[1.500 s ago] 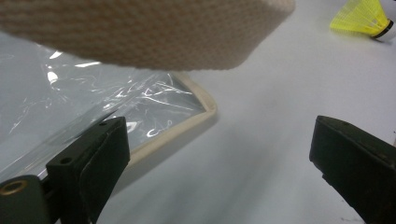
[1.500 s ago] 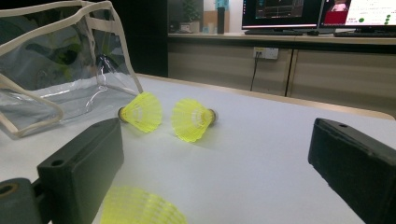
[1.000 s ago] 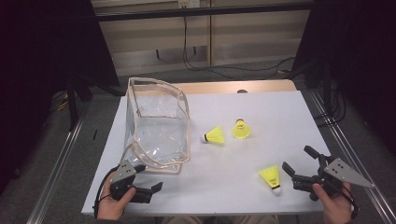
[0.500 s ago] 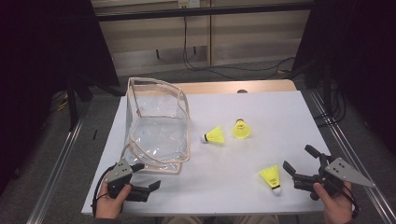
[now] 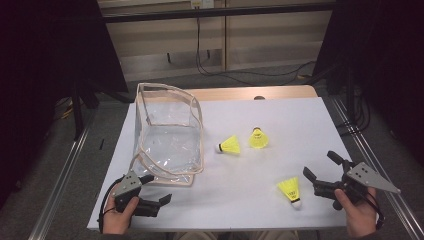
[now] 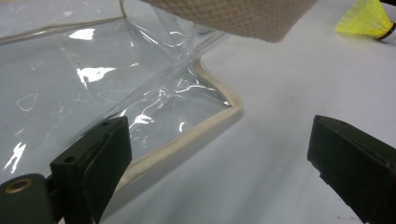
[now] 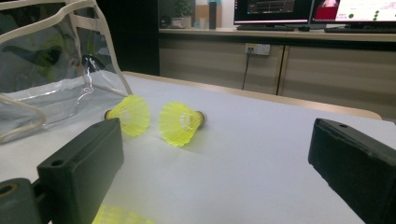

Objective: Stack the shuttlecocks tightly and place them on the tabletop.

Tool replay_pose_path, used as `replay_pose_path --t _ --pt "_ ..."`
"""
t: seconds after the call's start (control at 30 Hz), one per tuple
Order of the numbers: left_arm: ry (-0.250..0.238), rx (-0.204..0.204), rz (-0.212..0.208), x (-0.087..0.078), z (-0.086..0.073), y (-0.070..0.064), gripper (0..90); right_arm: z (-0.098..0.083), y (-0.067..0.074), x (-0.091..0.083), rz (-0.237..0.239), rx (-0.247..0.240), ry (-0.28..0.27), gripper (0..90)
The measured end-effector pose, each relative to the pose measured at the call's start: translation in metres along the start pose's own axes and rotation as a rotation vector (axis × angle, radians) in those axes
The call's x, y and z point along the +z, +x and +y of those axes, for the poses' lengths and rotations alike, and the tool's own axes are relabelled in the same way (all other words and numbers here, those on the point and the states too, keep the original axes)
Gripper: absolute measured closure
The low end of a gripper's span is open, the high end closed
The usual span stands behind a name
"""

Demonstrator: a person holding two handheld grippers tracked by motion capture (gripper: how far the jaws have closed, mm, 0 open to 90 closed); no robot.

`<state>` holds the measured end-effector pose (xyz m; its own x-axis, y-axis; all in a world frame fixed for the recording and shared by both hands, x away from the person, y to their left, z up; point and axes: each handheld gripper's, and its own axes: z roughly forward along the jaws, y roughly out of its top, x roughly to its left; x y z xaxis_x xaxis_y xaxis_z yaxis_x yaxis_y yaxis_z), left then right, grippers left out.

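Three yellow shuttlecocks lie on the white table, and a clear bag with beige trim stands open-topped on its left part. Your left gripper rests at the table's near left edge, jaws spread wide and holding nothing, just in front of the bag's near corner; in the left gripper view that corner lies between the two jaws, its beige edging flat on the table, and the left jaw overlaps the bag's clear bottom panel, though contact cannot be told. Your right gripper sits at the near right, its jaws likewise wide apart and empty. The nearest shuttlecock lies on its side just to the left of those jaws, cork end toward you, close to the lower jaw but apart from it. The other two shuttlecocks lie near mid-table, right of the bag: the left one on its side with its cork toward the bag, the right one just beside it with its cork pointing away from you. In the right gripper view both appear between the jaws farther off, the left and the right near each other without touching. Your hands grip the handles at the lower edge of the high view.
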<state>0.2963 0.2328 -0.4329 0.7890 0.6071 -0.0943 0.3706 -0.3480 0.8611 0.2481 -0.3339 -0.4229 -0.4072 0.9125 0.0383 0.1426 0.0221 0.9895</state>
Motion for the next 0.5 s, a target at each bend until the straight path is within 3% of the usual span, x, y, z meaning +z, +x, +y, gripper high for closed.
replay_pose_path --t 0.5 --pt "-0.010 -0.009 0.001 0.000 0.000 -0.001 5.7 0.018 -0.009 0.019 -0.006 -0.032 0.046 3.0"
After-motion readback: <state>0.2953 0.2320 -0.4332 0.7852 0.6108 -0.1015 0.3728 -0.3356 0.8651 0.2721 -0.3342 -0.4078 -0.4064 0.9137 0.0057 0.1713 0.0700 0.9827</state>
